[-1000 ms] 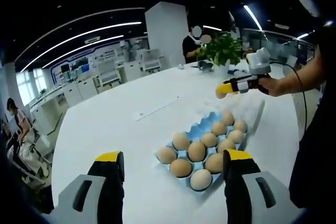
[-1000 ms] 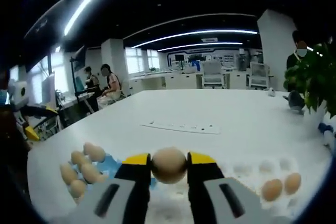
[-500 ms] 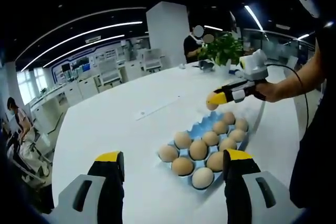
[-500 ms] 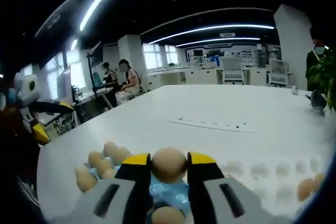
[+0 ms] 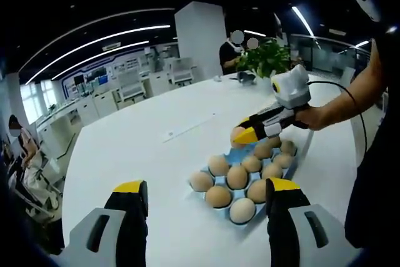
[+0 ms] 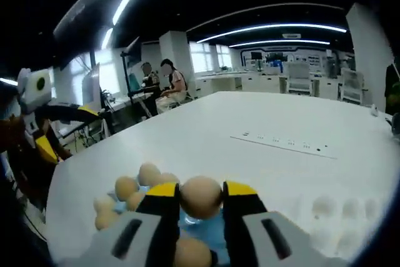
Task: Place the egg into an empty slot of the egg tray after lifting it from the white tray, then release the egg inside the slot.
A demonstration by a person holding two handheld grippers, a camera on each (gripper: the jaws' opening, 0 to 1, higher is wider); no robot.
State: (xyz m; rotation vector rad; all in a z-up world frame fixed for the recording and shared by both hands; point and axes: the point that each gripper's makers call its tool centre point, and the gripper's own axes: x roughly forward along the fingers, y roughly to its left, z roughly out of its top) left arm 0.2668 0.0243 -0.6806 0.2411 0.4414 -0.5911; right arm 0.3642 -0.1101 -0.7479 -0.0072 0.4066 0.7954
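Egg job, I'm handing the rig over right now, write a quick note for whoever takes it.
Right gripper: shut on the egg, held above the blue egg tray, near its far end.
Left gripper: open, holding nothing, hanging back on the near side of the tray.
Tray: many eggs seated already; open blue slots show under the carried egg.
Done: egg lifted and carried over.
Left: lower it into an empty slot, then open the jaws.

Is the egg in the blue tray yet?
No. The egg sits clamped in the right gripper, above the blue tray.
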